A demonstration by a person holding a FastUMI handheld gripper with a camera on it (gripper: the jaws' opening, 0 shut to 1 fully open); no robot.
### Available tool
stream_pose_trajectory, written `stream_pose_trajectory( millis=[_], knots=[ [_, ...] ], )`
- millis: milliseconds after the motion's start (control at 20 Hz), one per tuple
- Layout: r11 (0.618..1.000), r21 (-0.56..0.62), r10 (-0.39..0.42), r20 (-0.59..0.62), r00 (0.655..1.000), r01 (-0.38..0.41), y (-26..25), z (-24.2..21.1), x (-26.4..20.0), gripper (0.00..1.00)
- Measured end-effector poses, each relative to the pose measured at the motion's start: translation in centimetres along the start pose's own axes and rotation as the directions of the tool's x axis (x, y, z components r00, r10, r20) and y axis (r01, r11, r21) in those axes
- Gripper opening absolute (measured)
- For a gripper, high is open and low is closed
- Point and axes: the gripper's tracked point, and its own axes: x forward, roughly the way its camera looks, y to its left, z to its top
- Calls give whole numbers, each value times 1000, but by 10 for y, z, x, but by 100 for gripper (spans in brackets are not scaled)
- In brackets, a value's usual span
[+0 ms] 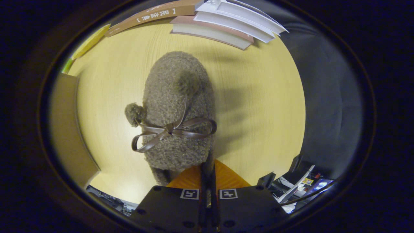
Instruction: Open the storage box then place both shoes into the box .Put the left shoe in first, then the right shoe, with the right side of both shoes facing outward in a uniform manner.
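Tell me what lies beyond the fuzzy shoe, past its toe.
Past the toe of the fuzzy shoe the wooden tabletop runs to a stack of books. The gripper is shut on the shoe's heel rim. The table directly under the shoe is covered.

Gripper (208, 174) fingers nearly closed, pinching shoe (178, 110) rim; shoe blocks straight ahead. Bare tabletop (258, 106) open to right. Book stack (226, 22) bars far edge; box wall (64, 126) hems left.

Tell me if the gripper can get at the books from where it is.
Probably not yet. The gripper has its jaws pinched on the shoe, which hangs between them and the books beyond on the table.
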Motion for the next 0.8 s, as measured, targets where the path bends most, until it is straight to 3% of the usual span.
stream_pose_trajectory(
  millis=[400,700,800],
  knots=[
    [998,42,37,55,998,-39,-11,-3,-20,8],
    [991,121,-79,123,989,64,-45,-1,-77,7],
    [988,148,-71,142,987,49,-42,0,-84,4]
  ],
)
